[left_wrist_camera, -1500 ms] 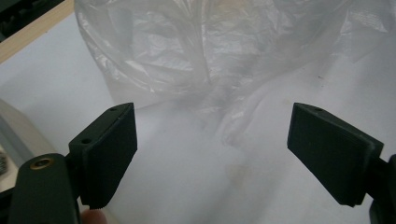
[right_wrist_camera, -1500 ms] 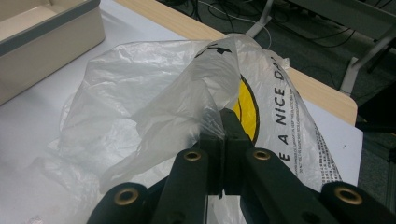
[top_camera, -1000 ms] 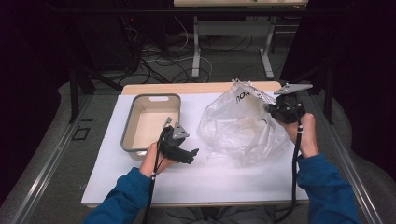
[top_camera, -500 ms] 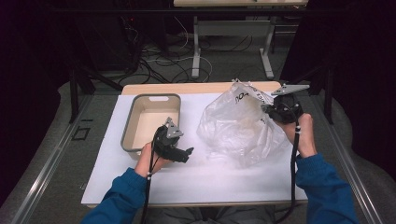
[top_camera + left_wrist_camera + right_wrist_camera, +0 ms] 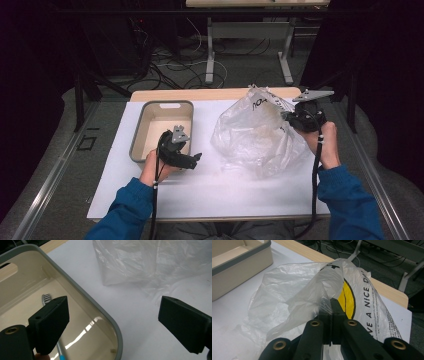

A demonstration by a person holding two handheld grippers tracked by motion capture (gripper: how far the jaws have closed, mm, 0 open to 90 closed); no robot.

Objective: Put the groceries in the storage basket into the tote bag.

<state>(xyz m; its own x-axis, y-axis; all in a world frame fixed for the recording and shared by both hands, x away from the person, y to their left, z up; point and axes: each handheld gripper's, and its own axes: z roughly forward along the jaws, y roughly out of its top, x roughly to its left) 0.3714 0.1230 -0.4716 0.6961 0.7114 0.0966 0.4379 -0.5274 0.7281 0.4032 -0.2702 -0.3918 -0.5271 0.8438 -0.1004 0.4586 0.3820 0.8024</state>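
Since a second ago, drawn back a little toward the person and off the near right corner of the tray point(image 5: 161, 131): left gripper point(image 5: 192, 159), jaws spread wide and empty, one over the tray's inside and one over the white mat point(image 5: 220, 187) in the left gripper view. Lying inside the tray, beneath that near jaw: a toothbrush point(image 5: 46, 299), bristled head toward the far wall, blue handle running back toward the gripper. Right of the tray, unmoved: the clear plastic bag point(image 5: 255, 135), slumped on the mat. At the bag's right edge, unmoved too: right gripper point(image 5: 288, 116), jaws pressed tight on a fold of the film. Judged from this: toothbrush delivered to the tray, bag held for the next item.
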